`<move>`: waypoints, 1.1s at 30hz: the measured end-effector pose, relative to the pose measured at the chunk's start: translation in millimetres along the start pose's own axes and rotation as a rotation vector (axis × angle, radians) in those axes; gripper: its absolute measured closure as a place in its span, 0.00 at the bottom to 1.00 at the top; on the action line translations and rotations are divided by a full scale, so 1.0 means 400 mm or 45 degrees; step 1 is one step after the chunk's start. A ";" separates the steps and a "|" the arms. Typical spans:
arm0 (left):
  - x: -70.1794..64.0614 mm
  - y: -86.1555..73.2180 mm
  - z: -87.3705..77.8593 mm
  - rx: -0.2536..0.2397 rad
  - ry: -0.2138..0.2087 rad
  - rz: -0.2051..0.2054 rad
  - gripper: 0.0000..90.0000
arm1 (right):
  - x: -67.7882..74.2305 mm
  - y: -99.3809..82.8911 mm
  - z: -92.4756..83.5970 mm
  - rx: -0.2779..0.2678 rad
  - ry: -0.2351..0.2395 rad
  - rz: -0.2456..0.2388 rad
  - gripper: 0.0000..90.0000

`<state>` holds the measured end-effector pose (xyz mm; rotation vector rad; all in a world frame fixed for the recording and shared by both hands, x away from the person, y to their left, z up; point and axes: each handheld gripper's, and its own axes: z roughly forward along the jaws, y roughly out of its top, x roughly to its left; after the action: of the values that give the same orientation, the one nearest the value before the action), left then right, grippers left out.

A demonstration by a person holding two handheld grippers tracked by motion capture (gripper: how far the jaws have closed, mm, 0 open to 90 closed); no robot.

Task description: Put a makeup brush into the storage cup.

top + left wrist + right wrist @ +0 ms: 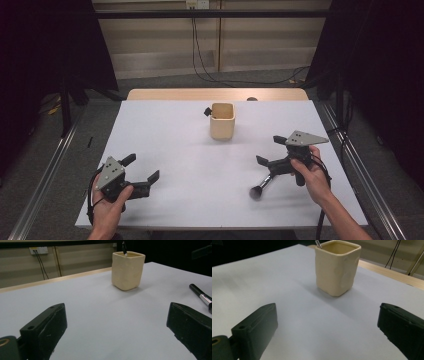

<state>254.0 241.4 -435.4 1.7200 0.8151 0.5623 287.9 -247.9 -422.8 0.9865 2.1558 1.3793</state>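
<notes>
A cream square cup (222, 121) stands upright at the table's middle back, with a thin dark item (206, 111) leaning out over its left rim. A black makeup brush (263, 183) with a silver collar lies on the table just below my right gripper (270, 150), which is open and holds nothing. My left gripper (141, 168) is open and empty near the front left edge. The left gripper view has the cup (128, 270) ahead and the brush handle (201, 296) at right. In the right gripper view the cup (337, 267) stands ahead between the wide-apart jaws.
The white table top (175, 145) has a wooden strip (215, 94) along its far edge. Metal rails (47, 175) run along both sides on the floor, and cables (200, 55) hang down the back wall.
</notes>
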 end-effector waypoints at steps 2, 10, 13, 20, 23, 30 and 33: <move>0.001 0.000 0.000 0.005 0.005 0.006 0.03 | -0.003 0.004 0.004 0.022 0.011 -0.005 0.03; 0.003 -0.003 -0.001 0.016 0.005 -0.002 0.04 | -0.020 0.022 0.015 0.174 0.082 -0.025 0.08; 0.004 -0.004 -0.002 0.018 0.009 -0.002 0.04 | -0.029 0.029 0.015 0.215 0.100 -0.040 0.10; 0.014 -0.007 0.002 0.030 0.017 -0.011 0.04 | -0.040 0.045 0.017 0.365 0.145 -0.095 0.07; 0.014 -0.008 0.001 0.032 0.014 -0.011 0.03 | -0.043 0.050 0.016 0.424 0.154 -0.107 0.06; 0.015 -0.006 0.000 0.033 0.017 -0.008 0.03 | -0.046 0.058 0.005 0.479 0.148 -0.190 0.05; 0.018 -0.007 -0.001 0.034 0.025 -0.009 0.03 | -0.049 0.058 0.005 0.501 0.163 -0.183 0.04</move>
<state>257.9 247.5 -438.2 1.7381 0.8456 0.5666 310.5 -254.8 -403.7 0.8713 2.6025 0.9961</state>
